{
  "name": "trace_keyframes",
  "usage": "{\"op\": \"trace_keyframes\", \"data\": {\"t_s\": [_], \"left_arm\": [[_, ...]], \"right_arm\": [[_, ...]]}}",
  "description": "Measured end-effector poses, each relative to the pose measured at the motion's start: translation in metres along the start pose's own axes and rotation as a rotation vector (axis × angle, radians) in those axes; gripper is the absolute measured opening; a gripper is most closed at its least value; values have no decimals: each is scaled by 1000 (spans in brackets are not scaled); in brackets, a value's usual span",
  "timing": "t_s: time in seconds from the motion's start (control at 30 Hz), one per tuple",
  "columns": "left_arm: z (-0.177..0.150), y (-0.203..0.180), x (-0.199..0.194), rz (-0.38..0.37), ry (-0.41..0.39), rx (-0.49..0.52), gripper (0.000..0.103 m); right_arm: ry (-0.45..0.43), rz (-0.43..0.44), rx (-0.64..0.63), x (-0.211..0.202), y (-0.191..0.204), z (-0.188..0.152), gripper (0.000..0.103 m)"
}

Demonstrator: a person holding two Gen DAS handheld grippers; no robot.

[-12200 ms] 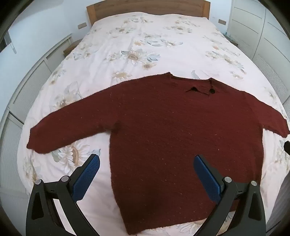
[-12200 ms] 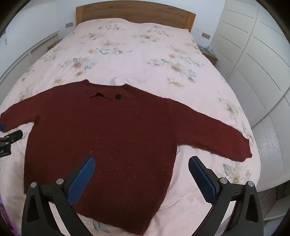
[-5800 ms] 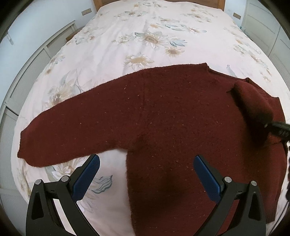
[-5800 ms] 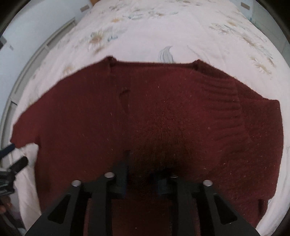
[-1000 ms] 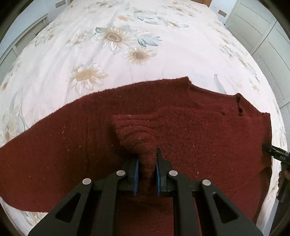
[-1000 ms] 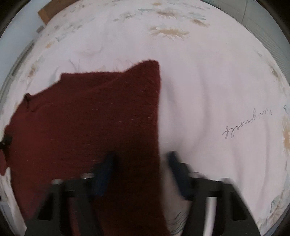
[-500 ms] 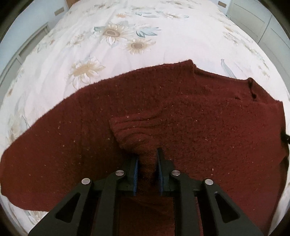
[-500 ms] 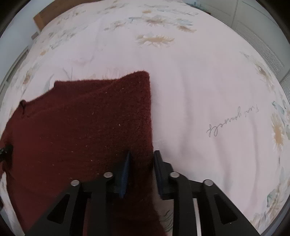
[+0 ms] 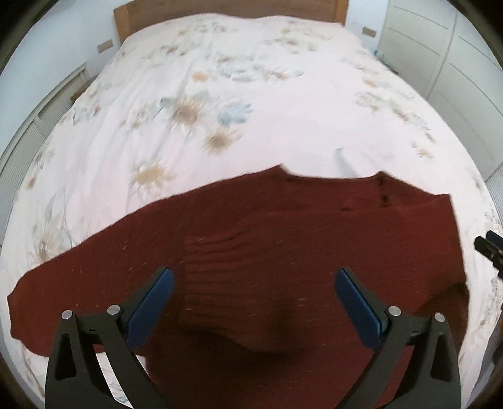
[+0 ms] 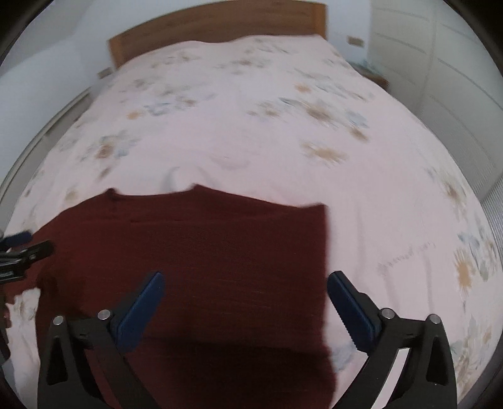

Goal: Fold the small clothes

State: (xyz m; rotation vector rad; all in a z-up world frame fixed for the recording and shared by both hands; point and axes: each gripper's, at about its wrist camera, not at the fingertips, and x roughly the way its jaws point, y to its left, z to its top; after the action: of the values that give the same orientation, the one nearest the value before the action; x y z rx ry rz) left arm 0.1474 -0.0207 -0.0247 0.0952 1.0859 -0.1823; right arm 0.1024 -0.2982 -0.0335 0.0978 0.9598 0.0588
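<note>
A dark red knitted sweater (image 9: 283,239) lies flat on the bed. Its right sleeve is folded in across the body, with the ribbed cuff (image 9: 220,258) on top. Its left sleeve (image 9: 78,283) still stretches out to the left. In the right wrist view the sweater (image 10: 220,251) has a straight folded right edge. My left gripper (image 9: 254,299) is open and empty above the sweater's body. My right gripper (image 10: 245,299) is open and empty above the folded right side. The right gripper's tip shows in the left wrist view (image 9: 490,248).
The bed has a white flowered cover (image 9: 220,94) and a wooden headboard (image 9: 229,6). White wardrobe doors (image 9: 456,63) stand on the right and a white wall with low cabinets (image 9: 37,103) on the left. The left gripper's tip shows in the right wrist view (image 10: 22,248).
Both grippers have let go of the sweater and opened. Both have pulled back and up, so more of the bed shows. The folded sleeve now lies on the body.
</note>
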Motion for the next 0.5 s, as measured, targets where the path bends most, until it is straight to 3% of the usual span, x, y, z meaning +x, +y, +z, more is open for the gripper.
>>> {"op": "trace_keyframes", "data": {"t_s": [0.2,0.37,0.5], "left_arm": [[-3,-33,14,21,-39,68,102],[-22,-37,50,15,8,61,102],[-39,-31,76,35,70,42,102]], "right_arm": [[-3,-22,-109,18,51,-14,103],[61,-54,-155,59,69,-39,103],[110,-82,-170,85,61,-62,103]]}}
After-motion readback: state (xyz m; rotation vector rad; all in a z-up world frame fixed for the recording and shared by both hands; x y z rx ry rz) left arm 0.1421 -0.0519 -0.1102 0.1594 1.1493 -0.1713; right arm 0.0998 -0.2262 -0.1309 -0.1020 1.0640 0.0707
